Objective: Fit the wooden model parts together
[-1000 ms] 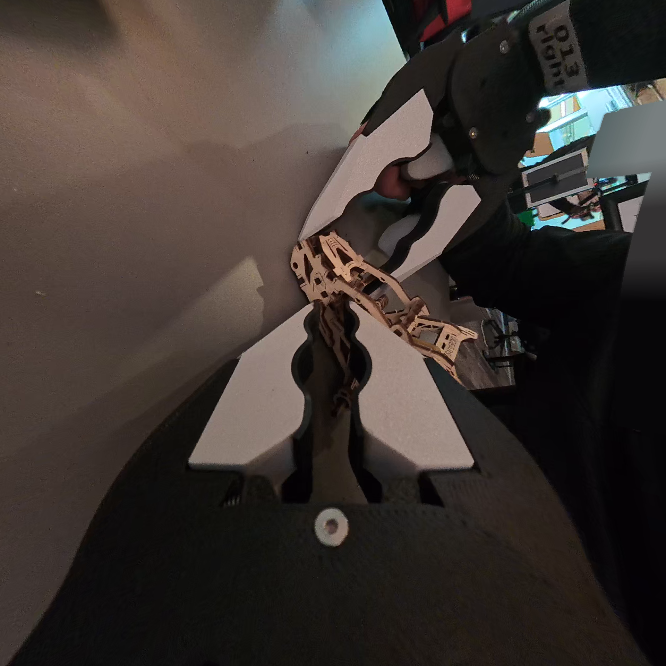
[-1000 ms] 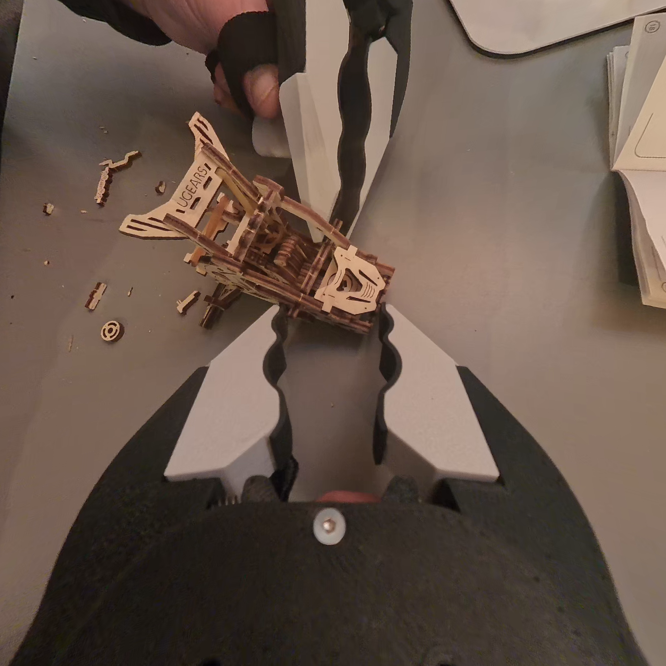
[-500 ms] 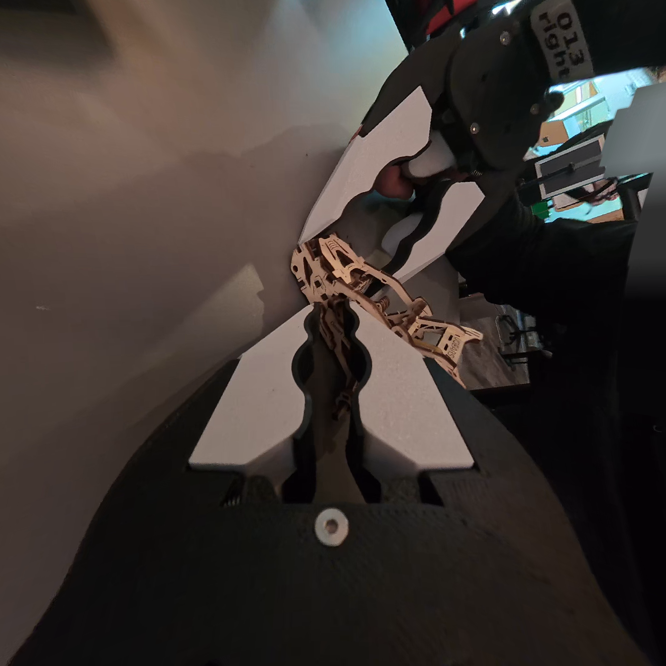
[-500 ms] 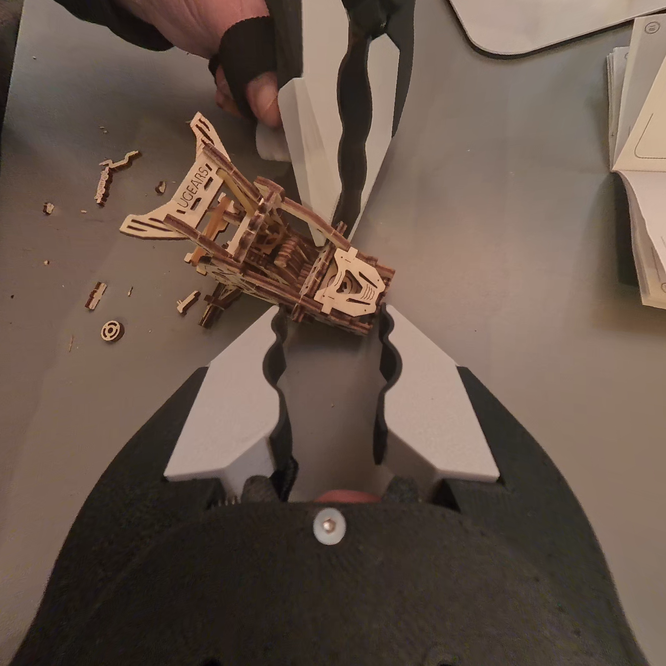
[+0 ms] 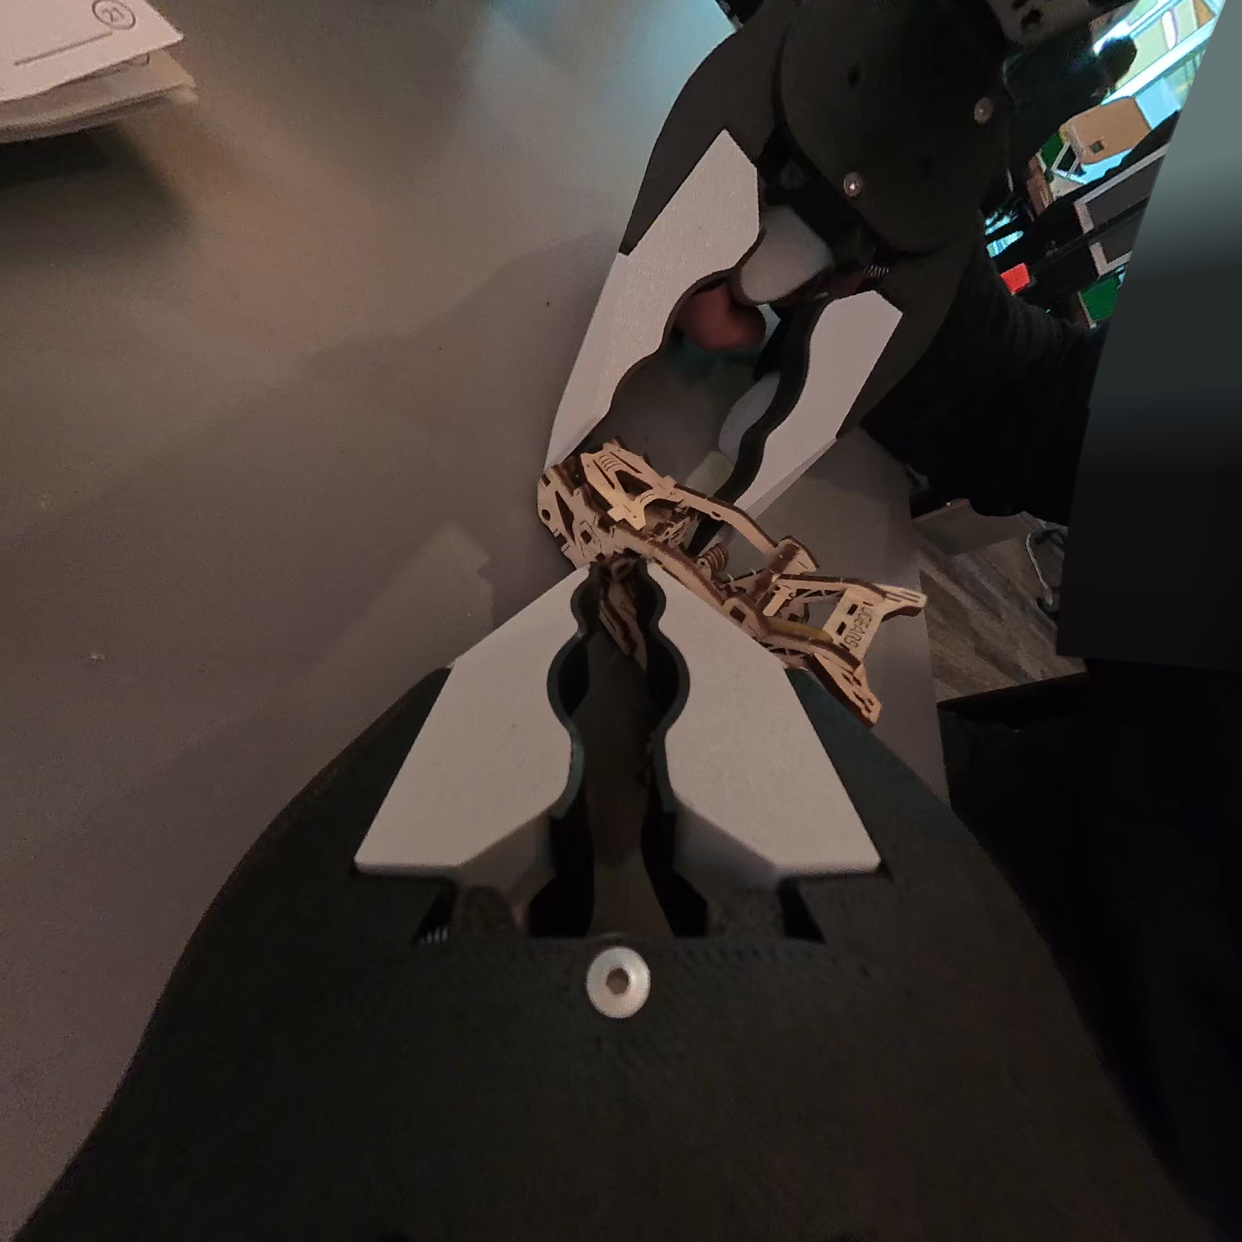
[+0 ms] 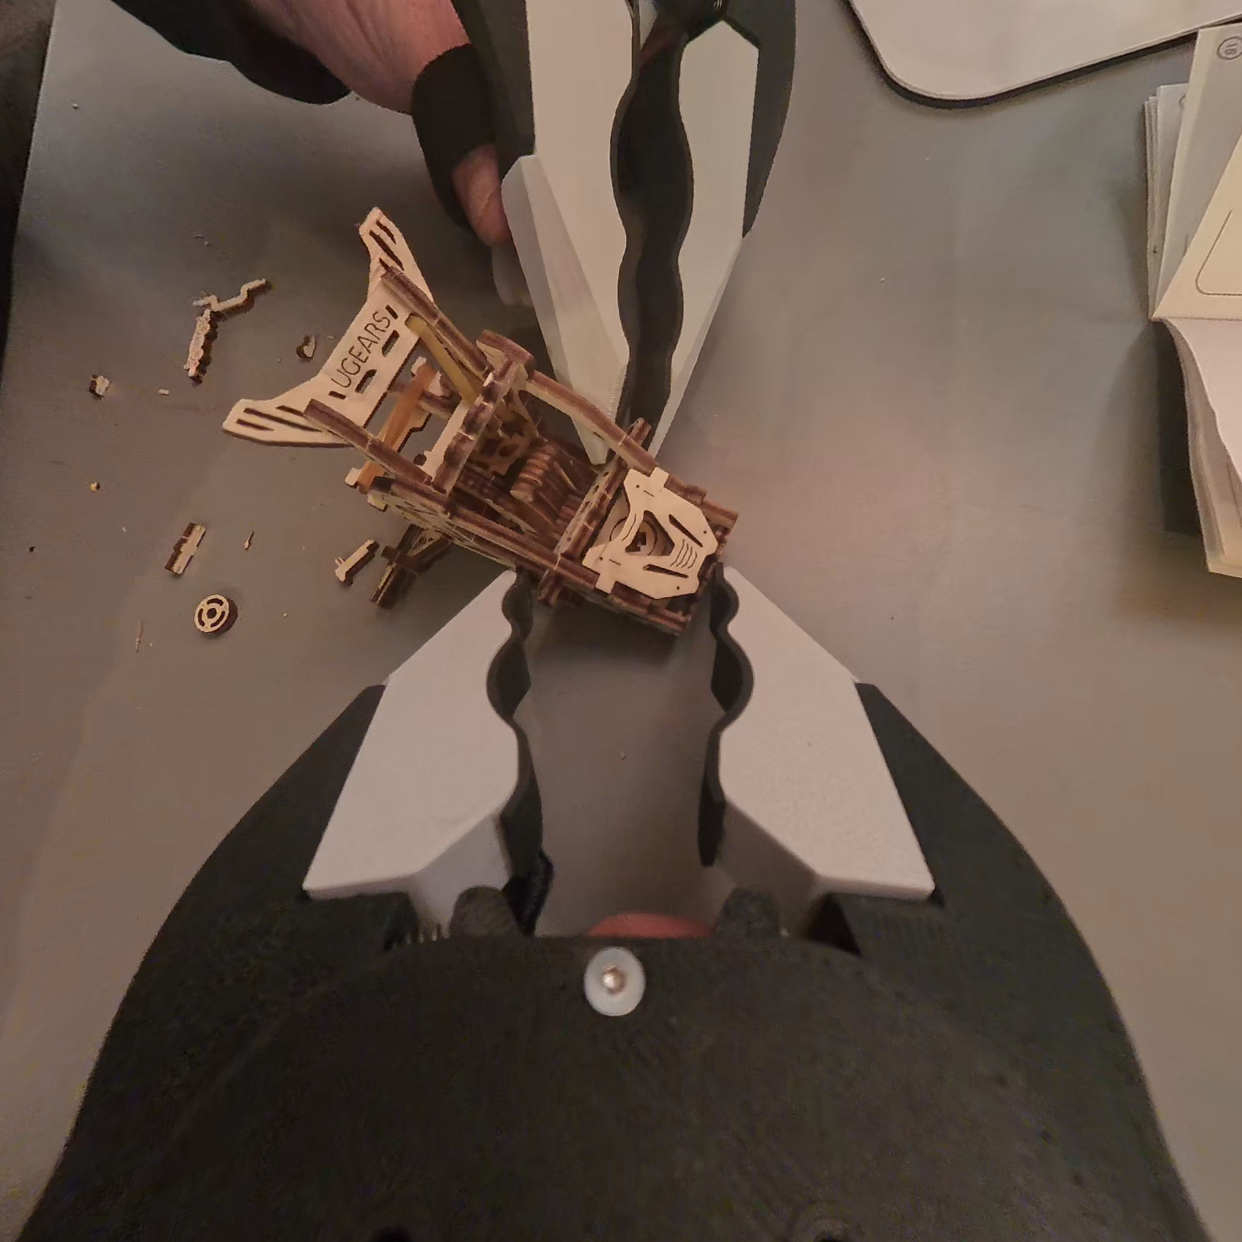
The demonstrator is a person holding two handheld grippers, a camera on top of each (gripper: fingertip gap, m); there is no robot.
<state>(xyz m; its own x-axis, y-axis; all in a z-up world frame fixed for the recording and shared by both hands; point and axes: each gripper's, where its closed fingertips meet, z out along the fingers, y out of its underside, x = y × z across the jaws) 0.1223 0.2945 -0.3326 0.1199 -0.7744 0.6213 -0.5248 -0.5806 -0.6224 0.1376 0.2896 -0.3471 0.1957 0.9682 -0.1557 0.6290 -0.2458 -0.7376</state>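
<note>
Grey tabletop [image 6: 907,437] lies bare to the right as far as stacked paper sheets [image 6: 1203,403] at its edge; wooden scraps [image 6: 215,611] litter the left; between both tools the wooden model [image 6: 511,484] hangs tilted; right gripper [image 6: 618,598] clasps its front block between widely spread fingers; left gripper [image 5: 618,578] pinches a thin part, nearly closed.
</note>
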